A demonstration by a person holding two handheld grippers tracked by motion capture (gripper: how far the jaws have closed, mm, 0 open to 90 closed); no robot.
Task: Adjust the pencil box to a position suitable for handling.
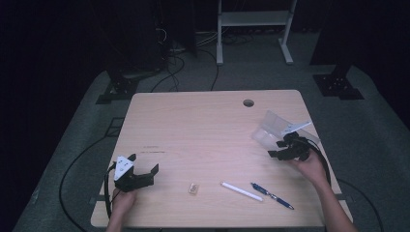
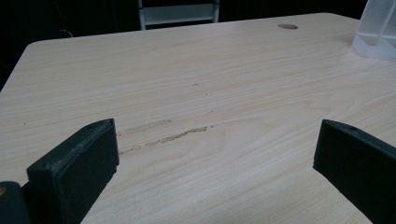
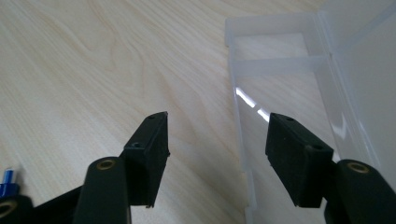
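Observation:
A clear plastic case (image 1: 270, 126) lies open at the table's right side, its lid raised. My right gripper (image 1: 282, 147) hovers just in front of it, open, with the case's near wall (image 3: 243, 126) between its jaws and nothing gripped. My left gripper (image 1: 145, 169) rests low at the front left, open and empty, over bare wood; the case's corner (image 2: 376, 32) shows far off to its upper right. A white pen (image 1: 241, 191), a blue pen (image 1: 272, 195) and a small tan eraser (image 1: 194, 188) lie along the front of the table.
The light wooden table (image 1: 203, 125) has a round cable hole (image 1: 248, 103) near the back edge and scuff marks (image 2: 163, 135) ahead of the left gripper. Cables and a white stand's legs (image 1: 254, 34) are on the floor beyond. A blue pen tip (image 3: 5, 179) shows left of the right gripper.

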